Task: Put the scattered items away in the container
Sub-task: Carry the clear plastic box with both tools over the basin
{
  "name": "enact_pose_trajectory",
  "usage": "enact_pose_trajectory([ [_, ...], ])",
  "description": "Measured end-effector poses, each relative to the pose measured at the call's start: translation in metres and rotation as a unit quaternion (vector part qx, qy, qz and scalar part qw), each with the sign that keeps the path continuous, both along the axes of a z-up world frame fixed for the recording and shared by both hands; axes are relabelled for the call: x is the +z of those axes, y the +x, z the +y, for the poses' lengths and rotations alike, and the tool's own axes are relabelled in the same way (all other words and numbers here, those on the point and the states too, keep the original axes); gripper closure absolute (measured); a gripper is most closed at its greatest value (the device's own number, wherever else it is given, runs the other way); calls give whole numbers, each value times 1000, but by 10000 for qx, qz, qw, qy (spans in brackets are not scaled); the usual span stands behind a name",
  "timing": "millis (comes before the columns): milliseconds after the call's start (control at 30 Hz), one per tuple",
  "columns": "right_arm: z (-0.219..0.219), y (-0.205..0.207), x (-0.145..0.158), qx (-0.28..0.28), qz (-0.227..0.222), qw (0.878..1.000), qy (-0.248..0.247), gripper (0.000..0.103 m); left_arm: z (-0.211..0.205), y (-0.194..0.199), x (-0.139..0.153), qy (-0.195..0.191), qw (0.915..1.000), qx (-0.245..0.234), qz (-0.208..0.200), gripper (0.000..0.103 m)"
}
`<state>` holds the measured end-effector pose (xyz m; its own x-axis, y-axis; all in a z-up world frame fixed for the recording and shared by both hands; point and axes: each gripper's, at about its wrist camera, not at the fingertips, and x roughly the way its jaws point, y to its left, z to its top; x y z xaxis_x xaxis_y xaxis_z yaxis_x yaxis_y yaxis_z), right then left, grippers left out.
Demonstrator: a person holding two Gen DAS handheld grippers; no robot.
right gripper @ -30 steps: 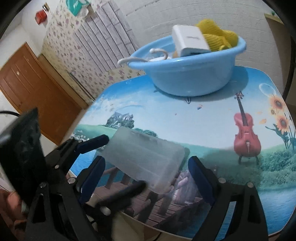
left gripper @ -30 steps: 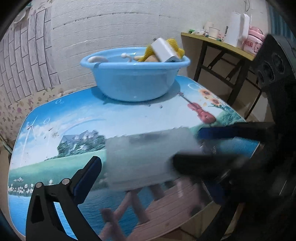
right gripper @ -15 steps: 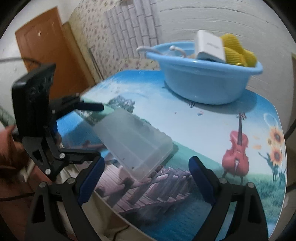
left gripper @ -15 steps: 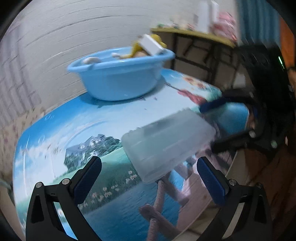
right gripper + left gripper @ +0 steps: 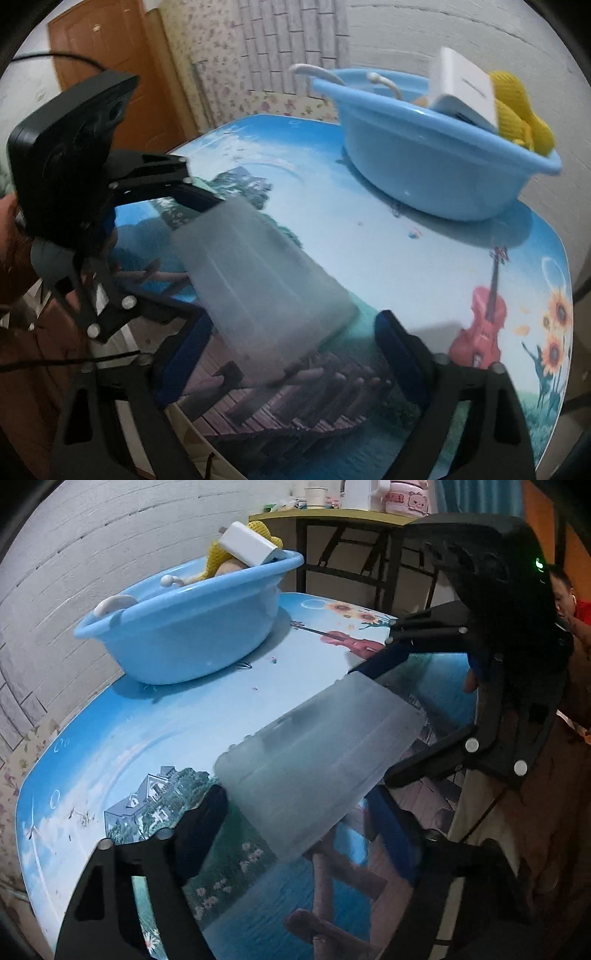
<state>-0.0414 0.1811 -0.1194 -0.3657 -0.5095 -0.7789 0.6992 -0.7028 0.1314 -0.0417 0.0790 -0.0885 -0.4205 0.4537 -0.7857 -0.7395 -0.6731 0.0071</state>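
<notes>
A frosted translucent plastic box (image 5: 314, 753) (image 5: 266, 280) lies near the front edge of the picture-printed table (image 5: 147, 723). My left gripper (image 5: 295, 808) straddles one end of it. Its jaws are closing, with the pads close beside the box's edges and a thin gap showing. My right gripper (image 5: 291, 343) straddles the opposite end, also closing, with clear space at its right finger. Each gripper shows in the other's view: the left gripper (image 5: 207, 258) and the right gripper (image 5: 373, 725). At the back stands a blue basin (image 5: 192, 635) (image 5: 424, 173).
The basin holds a white block (image 5: 247, 546), a yellow knitted item (image 5: 517, 114) and white cable pieces. A side table (image 5: 332, 515) with a kettle and cups stands behind right. A person (image 5: 569, 590) is at the right edge, a brown door (image 5: 110, 66) at left.
Both wrist views have rolled. The left jaws have narrowed markedly around the box's end and the right jaws slightly. The box sits closer between both pairs of fingers.
</notes>
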Motion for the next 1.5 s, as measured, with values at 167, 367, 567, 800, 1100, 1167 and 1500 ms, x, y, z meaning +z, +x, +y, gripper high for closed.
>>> enact_pose_trajectory([
  [167,0,-2,2,15,35,10000,40,25,0,-2,1,-35,10000,52,51,30],
  [367,4,5,15,-14,267,9996,17,25,0,3,13,35,9997,141,197,31],
  [567,8,9,42,-58,617,9980,-109,26,2,6,39,110,9982,200,561,31],
  [800,18,14,71,-92,993,9947,-270,26,8,7,70,115,9947,219,1003,31],
  [1100,21,0,92,-102,1405,9899,-174,26,17,-13,89,165,9913,268,1275,31],
  [1167,22,-6,97,-131,1466,9889,-203,27,19,-19,94,157,9903,278,1352,31],
  [1500,36,-59,104,-470,1579,9857,-343,31,33,-77,105,321,9876,477,1461,33],
])
